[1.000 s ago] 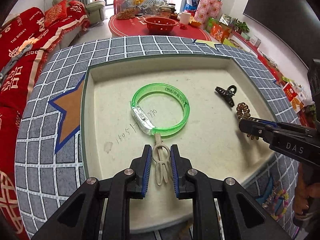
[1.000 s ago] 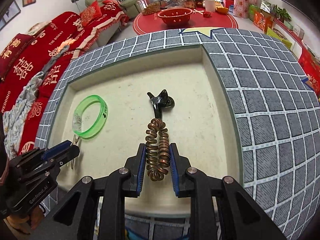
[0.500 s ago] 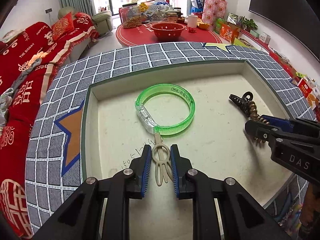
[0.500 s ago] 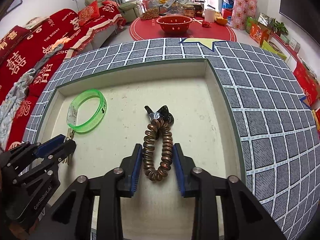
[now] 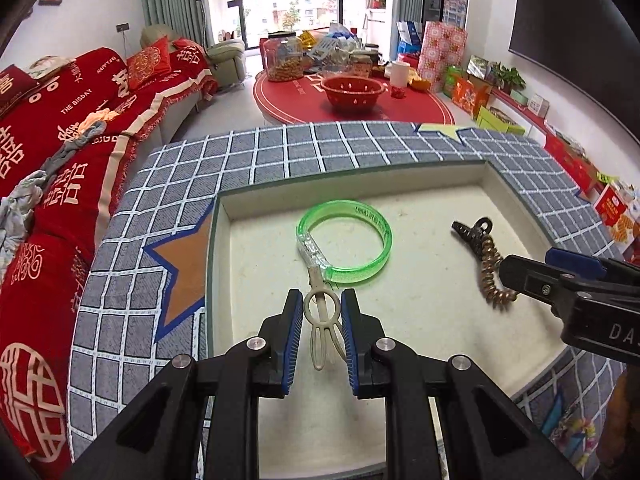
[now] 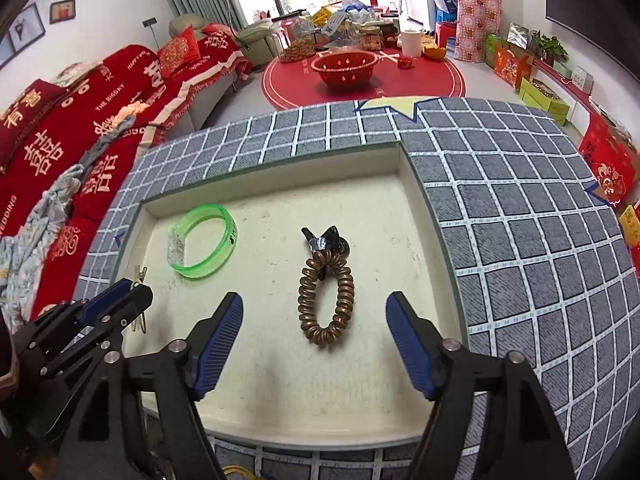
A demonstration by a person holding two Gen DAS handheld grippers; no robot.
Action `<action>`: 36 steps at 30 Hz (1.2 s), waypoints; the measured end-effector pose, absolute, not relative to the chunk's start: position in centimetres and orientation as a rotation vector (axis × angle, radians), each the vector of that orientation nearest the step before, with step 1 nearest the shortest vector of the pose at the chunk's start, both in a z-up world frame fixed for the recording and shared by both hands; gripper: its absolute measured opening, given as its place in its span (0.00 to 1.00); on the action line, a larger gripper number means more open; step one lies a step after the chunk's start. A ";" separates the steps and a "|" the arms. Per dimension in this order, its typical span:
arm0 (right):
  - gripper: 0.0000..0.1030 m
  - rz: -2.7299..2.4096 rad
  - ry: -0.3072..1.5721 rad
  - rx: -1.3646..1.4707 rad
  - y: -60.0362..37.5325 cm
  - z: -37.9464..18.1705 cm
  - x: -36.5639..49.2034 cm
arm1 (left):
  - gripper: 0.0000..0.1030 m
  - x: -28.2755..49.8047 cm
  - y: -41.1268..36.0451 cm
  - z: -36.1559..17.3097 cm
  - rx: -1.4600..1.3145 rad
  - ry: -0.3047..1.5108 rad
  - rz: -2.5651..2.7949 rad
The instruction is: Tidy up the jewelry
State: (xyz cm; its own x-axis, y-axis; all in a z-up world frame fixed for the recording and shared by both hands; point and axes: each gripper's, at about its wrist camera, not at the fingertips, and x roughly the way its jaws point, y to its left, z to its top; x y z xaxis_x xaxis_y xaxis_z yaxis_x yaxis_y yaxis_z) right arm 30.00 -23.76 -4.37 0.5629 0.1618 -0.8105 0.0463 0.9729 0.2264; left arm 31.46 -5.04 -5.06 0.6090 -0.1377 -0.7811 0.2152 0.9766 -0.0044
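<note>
A beige hair clip (image 5: 322, 326) lies between the pads of my left gripper (image 5: 320, 328), which is closed on it; its tip touches a green translucent bracelet (image 5: 346, 246) on the cream tray floor (image 5: 420, 320). My right gripper (image 6: 314, 342) is wide open and empty, just behind a bronze spiral hair tie (image 6: 325, 300) that lies on the tray against a black claw clip (image 6: 326, 240). The bracelet also shows at the left in the right wrist view (image 6: 204, 246). The hair tie (image 5: 492, 270) and claw clip (image 5: 472, 234) show at the right in the left wrist view.
The tray is sunk into a grey checked cushion surround (image 6: 520, 220) with raised walls. Behind it are a red round table with a red bowl (image 5: 352, 90) and a red sofa (image 5: 60, 120) to the left.
My right gripper has opened wide and let go of the spiral hair tie, which now lies on the tray. Both grippers have drawn back a little; the left still holds the beige clip.
</note>
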 end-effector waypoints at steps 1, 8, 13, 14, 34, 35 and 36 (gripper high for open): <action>0.77 0.071 0.962 0.238 -23.9 -3.9 29.7 | 0.76 31.3 -4.9 -4.8 0.089 0.887 -0.202; 0.84 0.057 0.909 0.239 -24.1 -1.8 27.0 | 1.00 28.8 -3.7 -2.1 0.070 0.790 -0.164; 0.85 0.064 0.840 0.283 -24.1 -0.4 24.2 | 1.00 26.3 -2.8 -0.7 0.065 0.772 -0.158; 0.85 0.062 0.831 0.285 -24.1 -0.1 23.6 | 1.00 25.7 -2.7 -0.6 0.061 0.766 -0.159; 0.85 0.068 0.898 0.307 -25.2 -0.4 11.2 | 1.00 14.8 1.0 -4.1 0.035 0.878 -0.205; 0.85 0.061 0.909 0.296 -25.1 -0.9 10.7 | 1.00 14.3 0.7 -4.7 0.037 0.889 -0.205; 0.85 0.052 0.926 0.281 -25.2 -1.5 10.0 | 1.00 14.1 0.5 -5.0 0.043 0.897 -0.205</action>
State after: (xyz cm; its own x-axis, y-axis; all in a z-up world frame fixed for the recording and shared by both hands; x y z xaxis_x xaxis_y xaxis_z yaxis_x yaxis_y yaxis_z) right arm 10.04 -25.16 -1.53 0.6027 0.1646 -0.7808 0.0755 0.9623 0.2612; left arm 14.13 0.51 -5.01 0.6059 -0.1593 -0.7794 0.1954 0.9795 -0.0482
